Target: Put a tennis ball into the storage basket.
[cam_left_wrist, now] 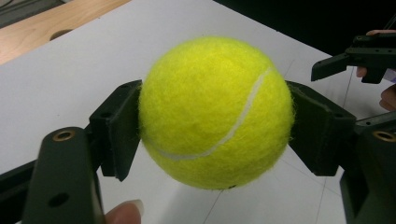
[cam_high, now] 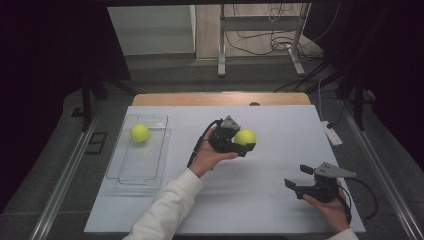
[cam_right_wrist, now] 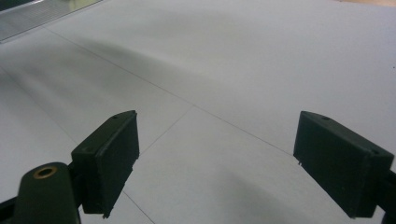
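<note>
Left hand-held gripper point(cam_high: 245, 145) pinched the tennis ball point(cam_high: 245, 137) between both pads, held above mid desk point(cam_high: 280, 200). Right hand-held gripper point(cam_high: 295, 176) sat spread, nothing between its jaws, near the desk's front right, well apart. 1 second ball point(cam_high: 139, 133) lay in the clear tray point(cam_high: 125, 175) at left.

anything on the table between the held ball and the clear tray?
Nothing: high view shows bare white table between the tennis ball and the clear tray.

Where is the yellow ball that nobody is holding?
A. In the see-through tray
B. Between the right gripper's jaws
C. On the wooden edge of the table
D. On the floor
A: the loose tennis ball lies inside the clear tray at the table's left, while the left gripper clamps the other ball.
</note>
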The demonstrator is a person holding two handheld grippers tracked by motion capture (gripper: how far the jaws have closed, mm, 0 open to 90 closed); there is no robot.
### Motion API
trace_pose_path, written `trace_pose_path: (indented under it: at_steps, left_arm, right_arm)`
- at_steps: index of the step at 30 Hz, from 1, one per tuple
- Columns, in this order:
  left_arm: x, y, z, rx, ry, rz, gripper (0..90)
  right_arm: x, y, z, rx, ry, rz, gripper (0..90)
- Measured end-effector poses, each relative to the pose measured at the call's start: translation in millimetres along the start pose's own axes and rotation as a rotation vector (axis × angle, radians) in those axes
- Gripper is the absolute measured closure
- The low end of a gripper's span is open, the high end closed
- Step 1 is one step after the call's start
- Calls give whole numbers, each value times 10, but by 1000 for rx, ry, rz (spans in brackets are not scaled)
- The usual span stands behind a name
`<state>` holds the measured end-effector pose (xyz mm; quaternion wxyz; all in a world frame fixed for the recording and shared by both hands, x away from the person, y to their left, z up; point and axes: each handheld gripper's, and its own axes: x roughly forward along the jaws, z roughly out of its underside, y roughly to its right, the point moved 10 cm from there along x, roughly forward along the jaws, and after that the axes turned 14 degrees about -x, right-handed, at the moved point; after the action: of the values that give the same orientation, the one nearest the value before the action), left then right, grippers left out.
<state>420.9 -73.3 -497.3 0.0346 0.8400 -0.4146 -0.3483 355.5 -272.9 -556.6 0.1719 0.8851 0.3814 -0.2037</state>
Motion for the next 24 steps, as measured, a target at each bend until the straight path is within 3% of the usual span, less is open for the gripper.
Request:
trace_pose_path:
  at_steps: [24]
  left_arm:
    - [-310, -167, 104, -20, 30, -33, 266]
  right_arm:
    - [8, 6, 8, 6, -7, 12, 146]
